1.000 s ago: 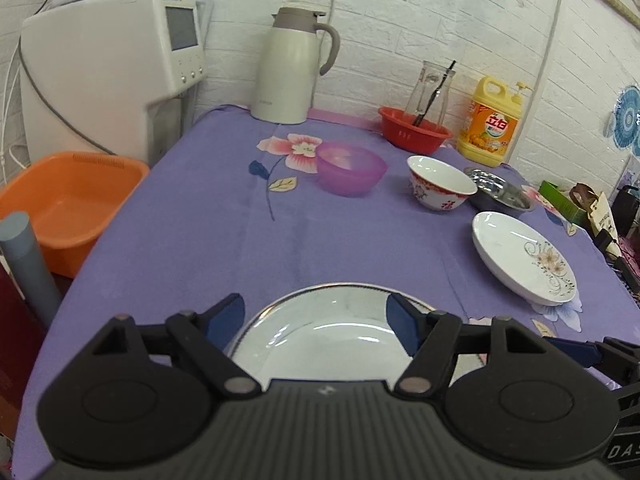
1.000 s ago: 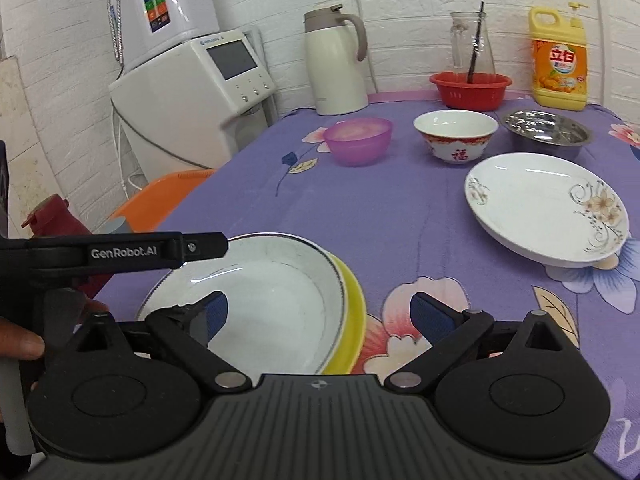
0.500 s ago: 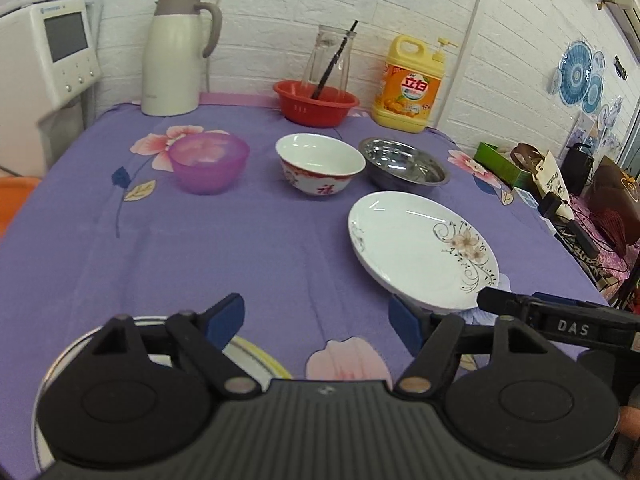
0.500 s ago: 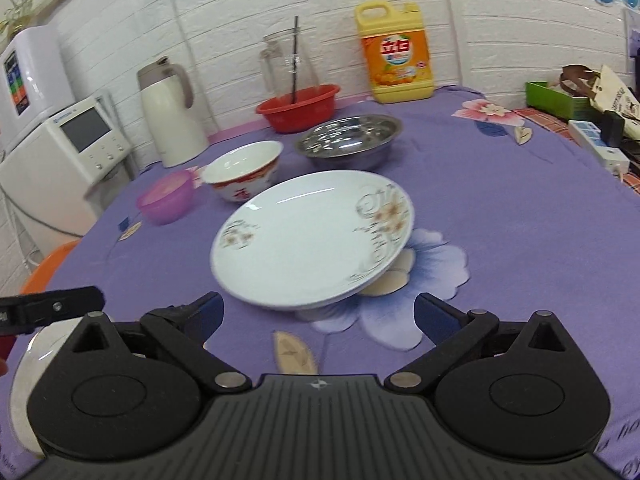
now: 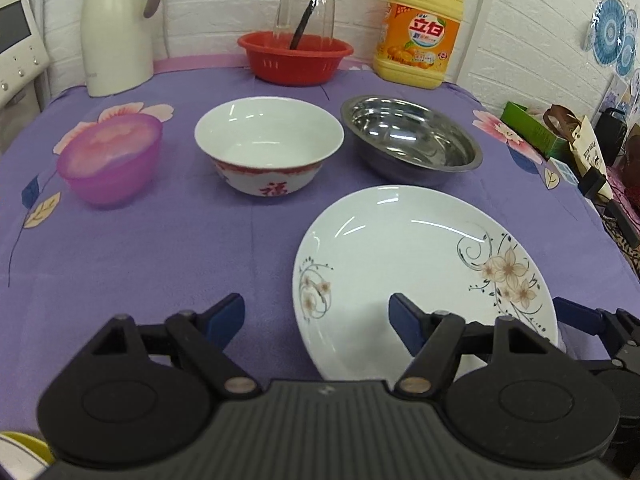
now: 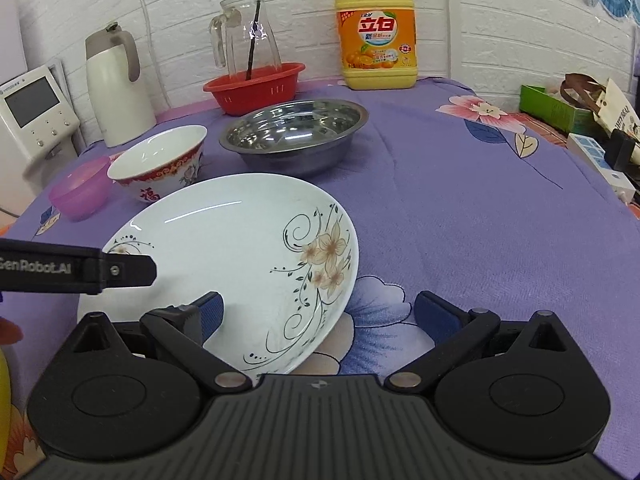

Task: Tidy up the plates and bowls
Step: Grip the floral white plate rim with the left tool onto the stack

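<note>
In the left wrist view, the left gripper (image 5: 316, 318) is seen with its jaws apart and nothing between the pads. The floral plate (image 5: 420, 276) lies on the purple tablecloth (image 5: 160, 248), its near-left rim just ahead of the open jaws, with one blue pad over the plate and the other over bare cloth. Beyond it stand the pink bowl (image 5: 110, 160), the white and red bowl (image 5: 269, 146) and the steel bowl (image 5: 410, 140), each apart from the others. The step in hand is judged to be a grasp of the plate by its rim; it would be done best with one pad slid under the raised edge and the other over it (the glazed rim is likely slippery), and a level lift.

In the right wrist view, the right gripper (image 6: 318, 314) is likewise spread and empty, straddling the plate's near-right edge. A two-sided hold would steady the plate.

The plate's nearest rim is hidden behind both gripper bodies, so contact cannot be told. A yellow edge (image 5: 24, 446) at the lower left corner is cut off and cannot be identified with certainty.
</note>
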The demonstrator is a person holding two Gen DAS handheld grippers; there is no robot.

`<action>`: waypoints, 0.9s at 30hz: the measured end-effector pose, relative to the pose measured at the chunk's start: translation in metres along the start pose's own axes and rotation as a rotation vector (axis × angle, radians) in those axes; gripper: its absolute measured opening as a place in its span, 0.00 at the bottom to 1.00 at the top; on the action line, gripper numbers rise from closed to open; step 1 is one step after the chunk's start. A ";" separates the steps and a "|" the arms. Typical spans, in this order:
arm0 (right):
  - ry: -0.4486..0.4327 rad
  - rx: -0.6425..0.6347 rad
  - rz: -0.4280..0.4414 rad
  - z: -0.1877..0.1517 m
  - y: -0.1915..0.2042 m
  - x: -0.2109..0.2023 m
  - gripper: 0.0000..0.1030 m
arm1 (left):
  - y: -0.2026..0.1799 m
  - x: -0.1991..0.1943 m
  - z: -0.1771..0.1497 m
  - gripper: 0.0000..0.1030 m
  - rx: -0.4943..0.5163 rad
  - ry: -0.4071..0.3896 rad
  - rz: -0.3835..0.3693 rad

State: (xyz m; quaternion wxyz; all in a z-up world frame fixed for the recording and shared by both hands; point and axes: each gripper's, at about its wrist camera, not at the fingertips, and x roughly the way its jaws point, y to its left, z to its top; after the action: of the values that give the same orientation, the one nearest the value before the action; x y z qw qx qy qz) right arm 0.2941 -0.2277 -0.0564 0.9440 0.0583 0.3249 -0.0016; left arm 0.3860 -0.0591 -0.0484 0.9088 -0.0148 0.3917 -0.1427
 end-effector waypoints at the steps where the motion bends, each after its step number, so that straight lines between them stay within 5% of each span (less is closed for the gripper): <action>1: -0.003 -0.018 -0.009 -0.001 0.001 0.001 1.00 | 0.000 0.002 0.000 0.70 0.000 0.000 -0.001; 27: 0.000 -0.044 0.001 0.000 0.009 0.003 1.00 | -0.014 0.015 0.000 0.70 0.017 -0.040 0.019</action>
State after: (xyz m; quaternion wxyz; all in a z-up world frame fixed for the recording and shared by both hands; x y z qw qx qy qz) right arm 0.2970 -0.2186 -0.0578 0.9450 0.0377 0.3248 0.0060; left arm 0.3923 -0.0767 -0.0571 0.9179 -0.0061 0.3723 -0.1369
